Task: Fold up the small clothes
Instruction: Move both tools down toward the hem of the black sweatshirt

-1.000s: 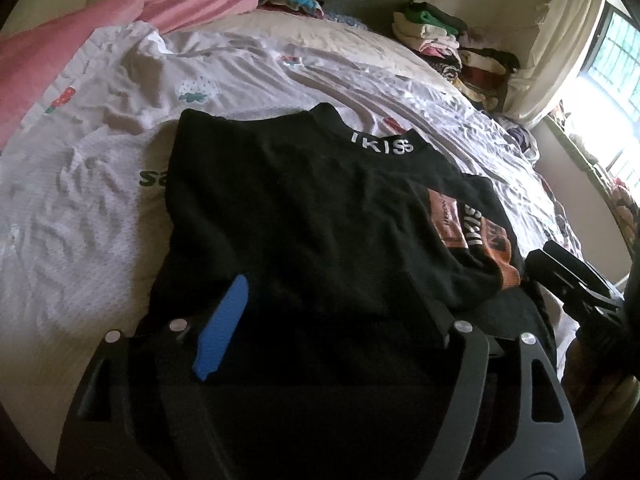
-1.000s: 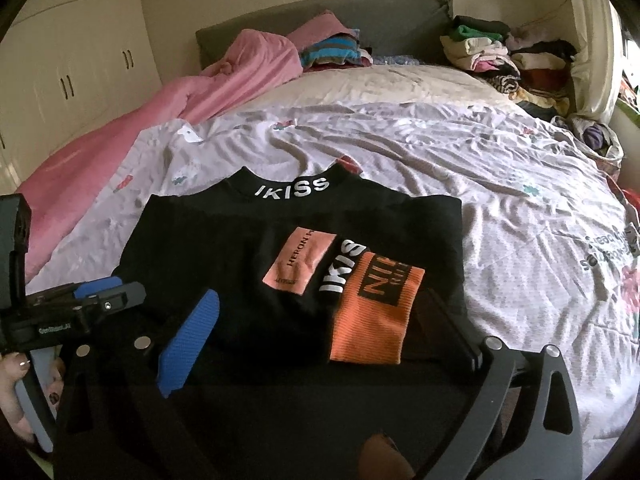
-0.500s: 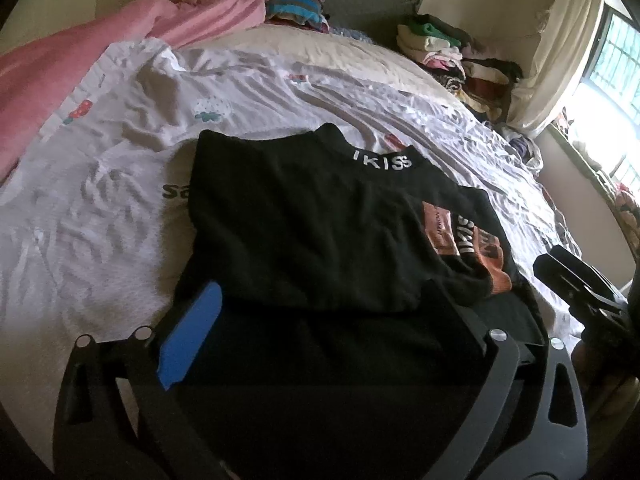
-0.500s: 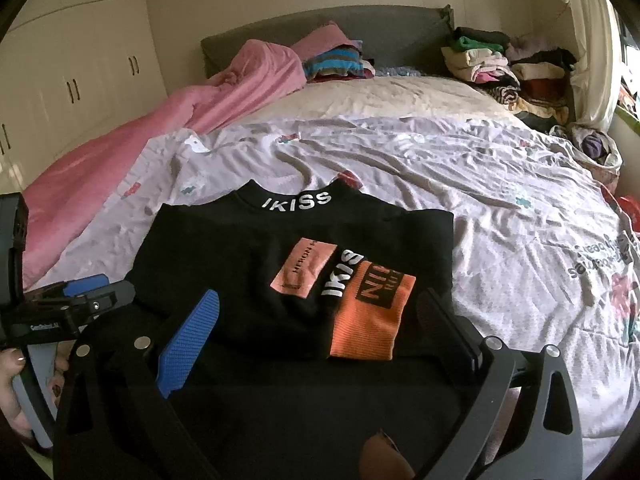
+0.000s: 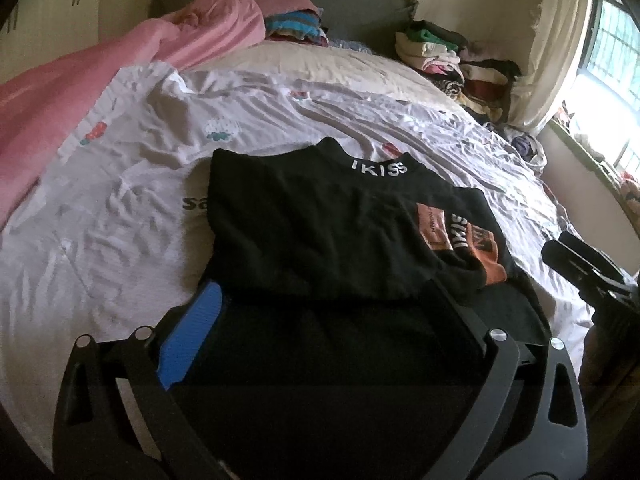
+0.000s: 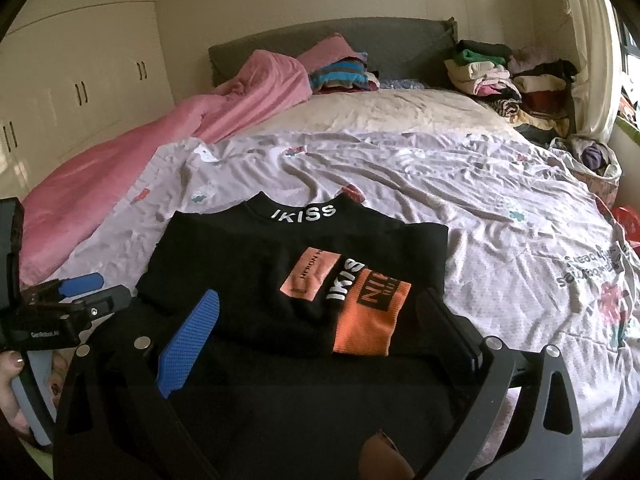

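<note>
A black top [image 5: 320, 232] with "IKISS" on its collar lies flat on the pale printed sheet [image 5: 100, 240], both sleeves folded in over its front. One sleeve ends in an orange cuff [image 6: 372, 320]. My left gripper [image 5: 320, 316] hovers open over the near hem, jaws wide, and its blue pad [image 5: 188, 336] is clear of the cloth. My right gripper [image 6: 316, 332] also stands open above the top [image 6: 248, 272], just short of the cuff. Each gripper shows in the other's view: the right gripper [image 5: 580, 264] at the right edge, the left gripper [image 6: 80, 300] at the left edge, held by a hand.
A pink blanket [image 6: 140, 160] runs along the bed's left side. Folded clothes [image 6: 344, 72] sit by the grey headboard, and a bigger pile [image 6: 504, 80] fills the far right corner. A bag of clothes [image 6: 596, 164] hangs off the right edge. White wardrobe doors [image 6: 80, 80] stand at left.
The left gripper's jaws have spread wider. Both grippers have drawn back and up from the top, which now looks smaller and lies untouched.
</note>
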`<move>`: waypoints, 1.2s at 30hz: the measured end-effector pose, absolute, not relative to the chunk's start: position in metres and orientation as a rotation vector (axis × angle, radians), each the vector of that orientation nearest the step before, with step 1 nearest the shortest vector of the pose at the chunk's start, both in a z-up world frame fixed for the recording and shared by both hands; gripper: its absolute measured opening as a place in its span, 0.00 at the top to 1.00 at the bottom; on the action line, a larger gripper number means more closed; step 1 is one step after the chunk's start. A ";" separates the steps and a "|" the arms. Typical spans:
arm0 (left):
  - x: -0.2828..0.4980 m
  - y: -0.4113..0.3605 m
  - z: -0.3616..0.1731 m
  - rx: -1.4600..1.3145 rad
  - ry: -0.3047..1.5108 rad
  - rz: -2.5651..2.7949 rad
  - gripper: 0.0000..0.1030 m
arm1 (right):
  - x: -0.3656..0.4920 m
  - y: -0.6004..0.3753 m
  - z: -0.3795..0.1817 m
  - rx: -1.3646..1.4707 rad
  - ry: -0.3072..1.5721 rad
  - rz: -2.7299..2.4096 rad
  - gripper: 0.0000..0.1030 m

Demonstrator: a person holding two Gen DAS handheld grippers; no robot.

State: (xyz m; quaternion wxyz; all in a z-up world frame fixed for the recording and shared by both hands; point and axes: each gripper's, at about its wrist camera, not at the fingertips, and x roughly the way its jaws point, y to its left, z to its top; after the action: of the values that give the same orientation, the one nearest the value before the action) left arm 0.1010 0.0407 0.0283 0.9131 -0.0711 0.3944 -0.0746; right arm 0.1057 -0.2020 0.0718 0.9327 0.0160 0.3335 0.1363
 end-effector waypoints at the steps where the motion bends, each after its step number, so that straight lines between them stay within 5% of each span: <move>1: 0.099 0.041 0.029 -0.145 0.812 -0.156 0.09 | 0.104 -0.203 0.073 0.031 0.680 0.278 0.04; 36: 0.048 0.059 0.016 -0.088 0.861 -0.082 0.09 | 0.057 -0.222 0.057 -0.038 0.736 0.273 0.04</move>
State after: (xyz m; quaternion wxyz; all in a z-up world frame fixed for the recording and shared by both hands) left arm 0.0483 0.0588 0.0164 0.9070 -0.0426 0.4170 -0.0397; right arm 0.0574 -0.2224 0.0569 0.9238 -0.0183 0.3586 0.1328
